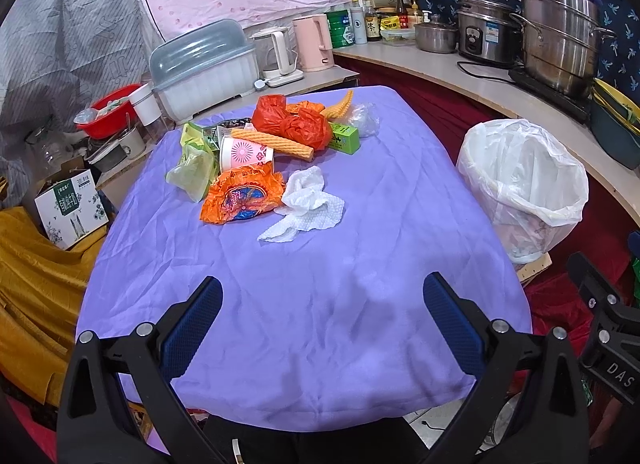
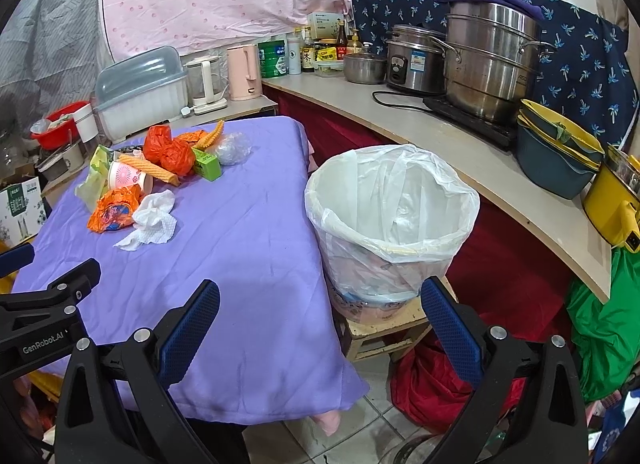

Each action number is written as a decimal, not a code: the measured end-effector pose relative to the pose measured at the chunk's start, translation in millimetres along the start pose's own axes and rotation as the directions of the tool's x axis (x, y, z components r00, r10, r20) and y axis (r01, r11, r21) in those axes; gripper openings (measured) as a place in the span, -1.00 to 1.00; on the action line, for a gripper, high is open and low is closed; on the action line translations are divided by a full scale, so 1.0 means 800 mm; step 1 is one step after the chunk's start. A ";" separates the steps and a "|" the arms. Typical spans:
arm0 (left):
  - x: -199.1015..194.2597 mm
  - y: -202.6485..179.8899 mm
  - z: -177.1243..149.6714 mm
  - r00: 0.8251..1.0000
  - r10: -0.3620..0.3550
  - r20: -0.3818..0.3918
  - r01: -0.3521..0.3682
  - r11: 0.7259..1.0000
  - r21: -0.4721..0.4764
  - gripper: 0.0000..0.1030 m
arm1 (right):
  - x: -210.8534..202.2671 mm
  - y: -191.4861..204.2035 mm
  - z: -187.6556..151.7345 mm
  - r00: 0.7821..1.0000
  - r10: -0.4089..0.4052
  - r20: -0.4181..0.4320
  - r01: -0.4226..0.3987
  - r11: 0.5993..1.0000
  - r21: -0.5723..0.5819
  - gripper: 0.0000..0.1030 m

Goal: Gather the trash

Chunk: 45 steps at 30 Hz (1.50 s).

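Left gripper (image 1: 322, 304) and right gripper (image 2: 320, 306): jaws spread wide, holding nothing, over the near edge of the table (image 1: 304, 344). Its wrinkled purple cloth is bare up to the trash pile (image 1: 272, 159): crumpled white tissue (image 1: 308, 203), orange wrapper (image 1: 240, 195), pink cup (image 1: 244, 153), orange bags. Right of the table stands the bin (image 2: 392, 219), lined with thin white plastic.

It was a cramped home kitchen — a curved counter (image 2: 400, 119) carried a rice cooker (image 2: 414, 59), a stacked steel steamer pot (image 2: 490, 59), sauce bottles (image 2: 308, 49) and two kettles (image 2: 244, 71), beside a covered dish rack (image 2: 140, 91) — bedsheets hung as walls.
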<state>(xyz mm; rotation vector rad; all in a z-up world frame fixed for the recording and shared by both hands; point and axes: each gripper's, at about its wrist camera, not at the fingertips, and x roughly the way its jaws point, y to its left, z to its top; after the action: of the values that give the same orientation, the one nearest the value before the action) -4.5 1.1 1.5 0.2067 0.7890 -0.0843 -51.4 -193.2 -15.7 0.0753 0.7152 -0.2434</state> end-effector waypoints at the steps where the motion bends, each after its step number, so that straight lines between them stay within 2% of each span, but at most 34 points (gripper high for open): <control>1: 0.001 0.000 0.000 1.000 0.001 0.001 -0.001 1.000 0.001 0.86 | 0.001 0.000 0.000 1.000 -0.001 0.000 0.001 1.000 0.000 0.87; 45: -0.005 0.000 -0.001 1.000 0.002 0.005 -0.002 1.000 -0.006 0.86 | -0.006 -0.005 -0.003 1.000 0.000 0.010 0.000 1.000 0.005 0.87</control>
<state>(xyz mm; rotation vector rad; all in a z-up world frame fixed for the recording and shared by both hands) -7.9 1.1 3.5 0.2020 0.7844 -0.0803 -57.5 -195.7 -13.9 0.0783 0.7043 -0.2454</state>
